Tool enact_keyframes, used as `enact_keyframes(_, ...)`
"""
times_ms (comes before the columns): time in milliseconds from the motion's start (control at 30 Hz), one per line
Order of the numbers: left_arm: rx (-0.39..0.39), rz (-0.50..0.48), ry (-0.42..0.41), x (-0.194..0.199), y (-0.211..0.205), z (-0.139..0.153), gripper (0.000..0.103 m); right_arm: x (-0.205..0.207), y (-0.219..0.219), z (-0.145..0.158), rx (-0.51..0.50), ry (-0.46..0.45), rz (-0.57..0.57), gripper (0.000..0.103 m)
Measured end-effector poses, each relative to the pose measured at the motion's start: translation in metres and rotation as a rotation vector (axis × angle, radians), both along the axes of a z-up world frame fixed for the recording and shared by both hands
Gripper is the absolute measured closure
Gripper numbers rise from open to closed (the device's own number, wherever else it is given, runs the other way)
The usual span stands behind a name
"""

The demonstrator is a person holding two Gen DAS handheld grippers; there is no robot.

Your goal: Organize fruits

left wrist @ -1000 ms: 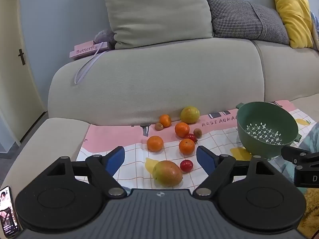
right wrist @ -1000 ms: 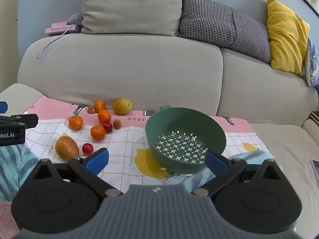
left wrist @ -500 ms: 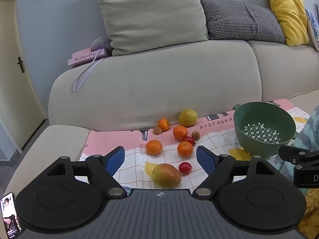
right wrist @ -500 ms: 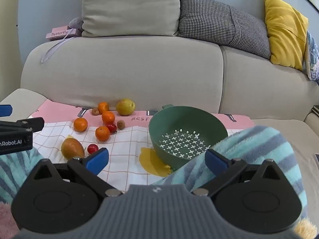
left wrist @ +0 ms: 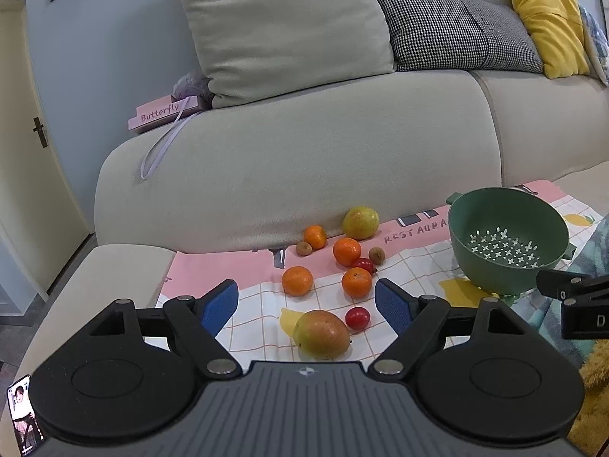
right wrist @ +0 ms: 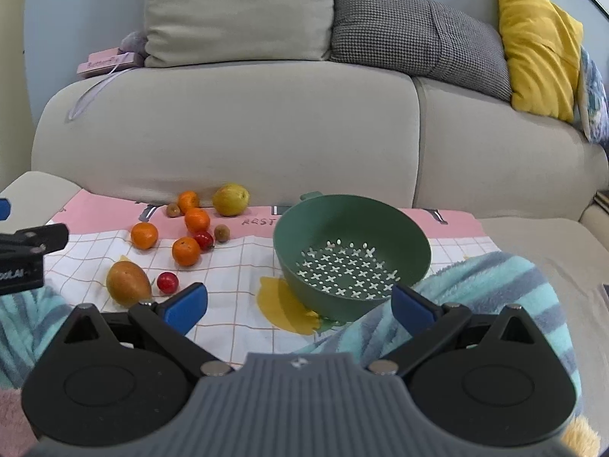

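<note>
Fruits lie on a checked pink cloth (left wrist: 403, 274) on the sofa seat: a mango (left wrist: 321, 333) (right wrist: 127, 282), a small red tomato (left wrist: 357, 317) (right wrist: 168, 282), several oranges (left wrist: 297, 281) (right wrist: 185, 251), a yellow-green pear (left wrist: 360, 222) (right wrist: 230, 199) and small brown fruits. An empty green colander (left wrist: 506, 240) (right wrist: 352, 253) stands to their right. My left gripper (left wrist: 306, 306) is open and empty, just in front of the mango. My right gripper (right wrist: 298, 304) is open and empty, in front of the colander.
The sofa backrest (left wrist: 304, 175) rises right behind the fruits. A pink "Butterfly" box (left wrist: 163, 114) and cushions (left wrist: 281, 26) sit on top of it. A striped teal blanket (right wrist: 495, 285) lies at the front right beside the colander.
Both views have shifted slightly; the fruits and colander sit a little higher and nearer in the frames. The striped blanket now shows in the right wrist view. Both grippers stay open.
</note>
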State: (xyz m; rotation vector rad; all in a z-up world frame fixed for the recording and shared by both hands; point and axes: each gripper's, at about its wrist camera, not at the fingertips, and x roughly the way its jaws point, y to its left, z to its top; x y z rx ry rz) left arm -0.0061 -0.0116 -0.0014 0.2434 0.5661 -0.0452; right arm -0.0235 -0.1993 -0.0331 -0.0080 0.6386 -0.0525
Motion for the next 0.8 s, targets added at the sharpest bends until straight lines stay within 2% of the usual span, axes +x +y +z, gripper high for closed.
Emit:
enact_keyframes(300, 0.010, 0.002, 0.004, 0.004, -0.002, -0.003, 0.007, 0.000, 0.006, -0.001, -0.008, -0.036, 0.057, 0.004)
enact_keyframes(800, 0.007, 0.008, 0.029, 0.007, 0.001, -0.008, 0.007, 0.004, 0.009, -0.004, -0.018, -0.021, 0.067, 0.004)
